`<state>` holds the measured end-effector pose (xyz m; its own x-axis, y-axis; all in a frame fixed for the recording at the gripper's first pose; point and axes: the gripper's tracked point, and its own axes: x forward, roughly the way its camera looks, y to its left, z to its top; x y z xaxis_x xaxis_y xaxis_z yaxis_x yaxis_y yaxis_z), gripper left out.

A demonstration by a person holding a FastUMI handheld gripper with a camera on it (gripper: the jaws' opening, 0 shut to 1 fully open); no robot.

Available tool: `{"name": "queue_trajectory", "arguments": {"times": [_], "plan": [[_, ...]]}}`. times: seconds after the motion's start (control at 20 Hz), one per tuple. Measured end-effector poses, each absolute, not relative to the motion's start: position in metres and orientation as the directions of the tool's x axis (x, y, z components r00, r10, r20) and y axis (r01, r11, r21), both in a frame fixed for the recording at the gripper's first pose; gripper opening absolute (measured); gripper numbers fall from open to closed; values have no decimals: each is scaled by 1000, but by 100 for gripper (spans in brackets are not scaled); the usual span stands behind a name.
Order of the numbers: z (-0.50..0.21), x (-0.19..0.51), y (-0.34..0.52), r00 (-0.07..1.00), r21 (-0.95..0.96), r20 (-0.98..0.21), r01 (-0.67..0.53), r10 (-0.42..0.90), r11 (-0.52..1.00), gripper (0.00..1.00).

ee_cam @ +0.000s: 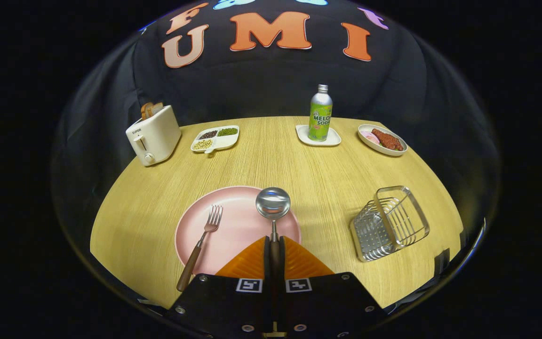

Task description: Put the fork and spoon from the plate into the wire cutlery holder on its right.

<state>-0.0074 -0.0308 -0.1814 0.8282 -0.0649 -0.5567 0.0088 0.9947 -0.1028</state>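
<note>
Two utensils belong to this job, and one of them is already in hand: the gripper (274,249) has its fingers closed narrow on the wooden handle of the spoon (273,207), both pressing it from either side, so the polished bowl juts straight ahead at twelve o'clock from the fingertips. Gripping low on the handle leaves the whole bowl end free, which I judge suits dropping it head or handle first into a narrow basket. The spoon looks lifted rather than resting, its bowl hanging over the far rim of the pink plate (233,230), though how high it sits I cannot tell. The fork (201,245) lies on that plate at about ten o'clock from the fingers, tines pointing away and its wooden handle overhanging the near rim, which should make it easy to pinch afterwards. The wire cutlery holder (388,223) stands on the wooden table (271,155) at roughly two o'clock, well apart from the plate, its open mouth seeming tilted up and toward the camera. Beyond, along the table's back edge, a toaster (154,135), a divided dish of beans (215,138), a melon soda bottle (320,116) on a small tray and a dish of food (382,140) sit clear of the path.
</note>
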Motion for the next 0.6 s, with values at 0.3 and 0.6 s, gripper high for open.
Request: {"name": "queue_trajectory", "arguments": {"times": [0.3, 0.6], "plan": [[-148, -19, -65, 798, -72, -599, 34, -70, 997, 4], [-122, -28, -111, 790, -103, -601, 77, -124, 992, 4]]}}
